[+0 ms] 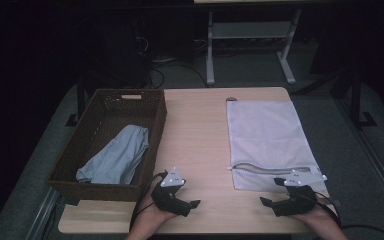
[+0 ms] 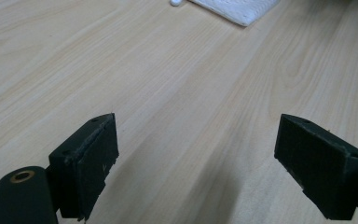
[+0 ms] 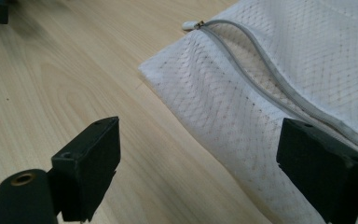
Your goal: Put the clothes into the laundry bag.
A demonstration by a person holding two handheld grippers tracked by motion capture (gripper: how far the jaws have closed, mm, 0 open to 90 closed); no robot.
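Both tongs, left [image 1: 196, 203] and right [image 1: 263, 201], gape wide and empty; right hovers beside the mesh bag [image 3: 279, 79].

table [image 1: 200, 130]: wood | on it: basket [image 1: 105, 145], mesh bag [image 1: 267, 135] (zippered)

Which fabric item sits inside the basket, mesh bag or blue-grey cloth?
The blue-grey cloth: it lies bunched inside the brown wicker basket. The white mesh bag lies flat on the bare table, zipper at its near end.

The left claw [image 2: 196, 163] gapes above bare table [image 2: 168, 84]; mesh bag [image 2: 237, 9] corner beyond.
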